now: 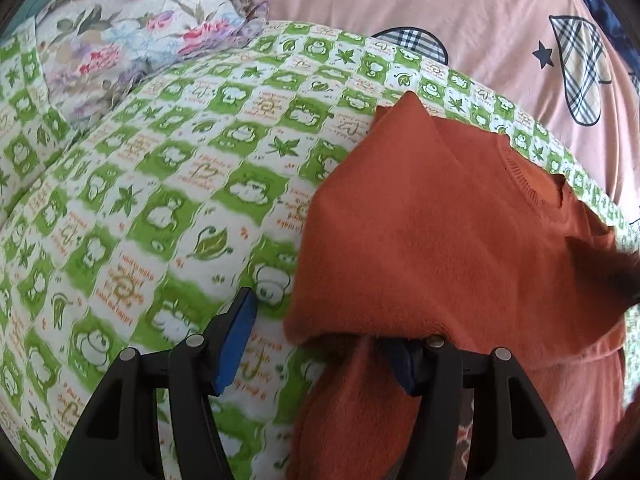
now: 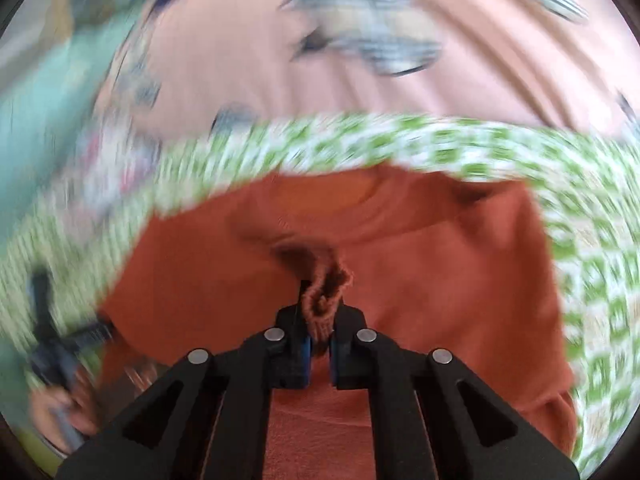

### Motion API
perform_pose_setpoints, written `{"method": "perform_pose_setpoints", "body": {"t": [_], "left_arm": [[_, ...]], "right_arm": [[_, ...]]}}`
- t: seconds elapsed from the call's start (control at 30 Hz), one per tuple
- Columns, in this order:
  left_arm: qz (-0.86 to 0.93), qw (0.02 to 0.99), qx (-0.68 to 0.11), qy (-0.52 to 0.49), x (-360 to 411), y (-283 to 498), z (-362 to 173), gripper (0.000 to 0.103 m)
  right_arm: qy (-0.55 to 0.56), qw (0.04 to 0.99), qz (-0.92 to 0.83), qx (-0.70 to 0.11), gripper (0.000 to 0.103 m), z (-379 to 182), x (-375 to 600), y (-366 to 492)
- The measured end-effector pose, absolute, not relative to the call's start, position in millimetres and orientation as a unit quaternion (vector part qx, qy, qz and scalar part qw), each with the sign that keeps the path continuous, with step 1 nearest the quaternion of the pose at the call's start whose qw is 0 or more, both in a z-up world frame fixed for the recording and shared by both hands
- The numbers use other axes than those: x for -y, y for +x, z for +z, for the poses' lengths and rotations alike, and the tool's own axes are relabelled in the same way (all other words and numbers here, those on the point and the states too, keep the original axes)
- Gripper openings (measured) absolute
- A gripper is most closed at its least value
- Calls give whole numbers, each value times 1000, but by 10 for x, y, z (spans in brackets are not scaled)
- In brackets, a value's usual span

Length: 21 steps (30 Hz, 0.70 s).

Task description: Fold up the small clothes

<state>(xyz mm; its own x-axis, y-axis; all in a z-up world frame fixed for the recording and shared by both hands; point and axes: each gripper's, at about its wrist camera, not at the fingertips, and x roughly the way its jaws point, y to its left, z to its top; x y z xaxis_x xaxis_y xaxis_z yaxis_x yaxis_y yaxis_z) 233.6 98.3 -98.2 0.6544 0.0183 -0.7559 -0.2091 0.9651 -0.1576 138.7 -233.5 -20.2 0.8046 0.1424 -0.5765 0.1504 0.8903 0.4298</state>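
A small rust-orange knitted sweater (image 1: 448, 224) lies on a green-and-white frog-print cloth (image 1: 168, 184). In the left wrist view my left gripper (image 1: 320, 340) is open; its left blue pad (image 1: 236, 340) is over bare cloth and its right finger is hidden under a draped fold of the sweater. In the blurred right wrist view my right gripper (image 2: 319, 332) is shut on a bunched ribbed edge of the sweater (image 2: 324, 296), with the rest of the sweater (image 2: 420, 264) spread beyond it. The left gripper (image 2: 56, 344) and its hand show at the lower left.
A pink sheet with plaid patches (image 1: 460, 8) lies beyond the printed cloth. A floral pillow (image 1: 132, 32) sits at the far left. The printed cloth (image 2: 400, 140) edges the sweater in the right wrist view.
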Motion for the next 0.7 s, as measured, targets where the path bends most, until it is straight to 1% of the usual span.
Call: {"method": "perform_pose_setpoints", "body": {"t": [0.1, 0.2, 0.3, 0.37, 0.4, 0.5, 0.7], "left_arm": [[68, 903, -411, -111, -895, 2376, -1025, 63], [72, 903, -410, -108, -878, 2381, -1023, 64], [74, 902, -401, -142, -993, 2355, -1023, 64], [75, 900, -387, -186, -1151, 2295, -1028, 64], [76, 899, -381, -203, -1215, 2260, -1033, 62], [74, 897, -362, -242, -1356, 2160, -1068, 62], [86, 904, -365, -207, -1234, 2171, -1046, 63]], "right_arm": [[273, 897, -18, -346, 7, -513, 2623, 1364], [299, 880, -9, -369, 7, -762, 2675, 1385], [300, 881, -3, -365, 7, -764, 2635, 1374], [304, 890, 3, -339, 7, -669, 2669, 1320], [303, 899, 6, -317, 7, -600, 2681, 1274], [294, 908, -5, -299, 7, -518, 2654, 1266], [288, 884, -39, -365, 7, -851, 2679, 1333]]}}
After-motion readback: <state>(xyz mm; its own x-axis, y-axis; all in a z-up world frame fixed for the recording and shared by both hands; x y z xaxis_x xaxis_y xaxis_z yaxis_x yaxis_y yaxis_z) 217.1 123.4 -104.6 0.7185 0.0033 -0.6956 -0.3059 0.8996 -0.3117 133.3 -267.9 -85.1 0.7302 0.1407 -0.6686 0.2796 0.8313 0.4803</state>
